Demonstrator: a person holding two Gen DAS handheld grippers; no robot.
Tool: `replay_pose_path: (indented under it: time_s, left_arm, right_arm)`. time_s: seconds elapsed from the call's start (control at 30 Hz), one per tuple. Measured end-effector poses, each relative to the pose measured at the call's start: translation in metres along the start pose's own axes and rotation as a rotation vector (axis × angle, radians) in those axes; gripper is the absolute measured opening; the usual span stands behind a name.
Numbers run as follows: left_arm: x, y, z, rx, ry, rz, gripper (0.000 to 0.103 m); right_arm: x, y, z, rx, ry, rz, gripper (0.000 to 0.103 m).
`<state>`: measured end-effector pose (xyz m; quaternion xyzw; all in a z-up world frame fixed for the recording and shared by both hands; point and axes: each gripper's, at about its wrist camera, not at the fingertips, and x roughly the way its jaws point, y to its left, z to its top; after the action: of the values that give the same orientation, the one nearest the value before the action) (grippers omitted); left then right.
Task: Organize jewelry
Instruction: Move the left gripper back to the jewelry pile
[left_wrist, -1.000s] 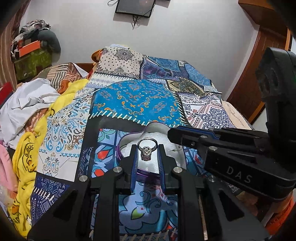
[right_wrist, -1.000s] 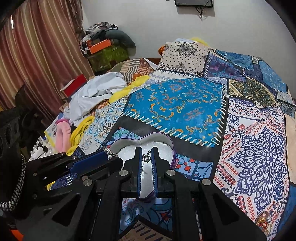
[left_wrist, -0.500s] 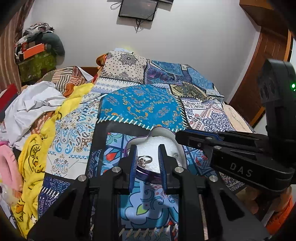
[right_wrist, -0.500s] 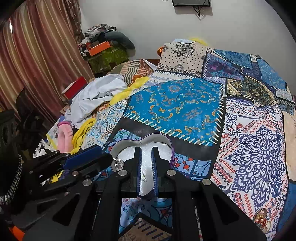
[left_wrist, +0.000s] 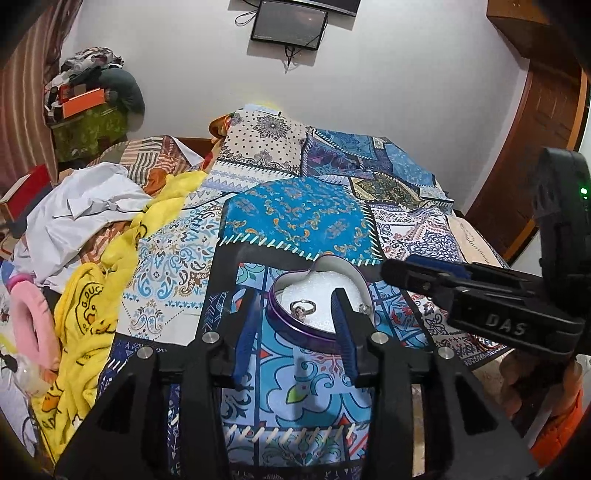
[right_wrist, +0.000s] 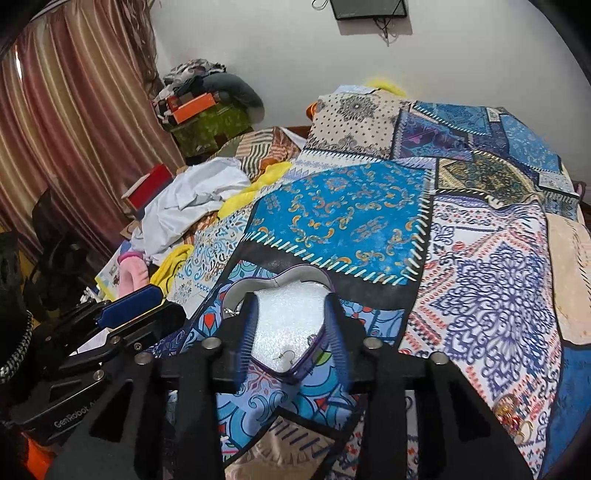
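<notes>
Left wrist view: the ring (left_wrist: 302, 309) was seen lying on foam in the box (left_wrist: 295, 328), freed by the spread left gripper (left_wrist: 295, 325); the right gripper (right_wrist: 291, 338) was likewise spread.

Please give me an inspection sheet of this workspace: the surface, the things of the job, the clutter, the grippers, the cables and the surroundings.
Surface: bed under a blue patchwork-print bedspread.
Job's things: purple heart-shaped box with white foam lining; silver stone-set ring lying on the foam; another small silver piece near the box's tip.
Clutter: white cloth, yellow duck-print fabric, pink plush item.
Grippers: left gripper and right gripper open, empty.
Cables: cord under the wall-mounted screen.
Surroundings: striped curtain, wooden door.
</notes>
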<state>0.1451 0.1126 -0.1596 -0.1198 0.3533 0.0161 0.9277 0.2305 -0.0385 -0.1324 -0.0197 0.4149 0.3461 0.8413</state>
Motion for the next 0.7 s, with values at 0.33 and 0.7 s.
replay_pose_path:
  time_s: [0.33,0.7]
  left_arm:
    - [-0.016,-0.019,-0.001,0.015,-0.001,-0.008,0.051]
    - [-0.023,-0.063,0.000,0.065,0.002,-0.057,0.053]
  right_arm:
    - [-0.037,-0.009,-0.011,-0.011,-0.040,-0.060,0.037]
    - [-0.085,-0.041,-0.028,0.030,-0.094,-0.157,0.037]
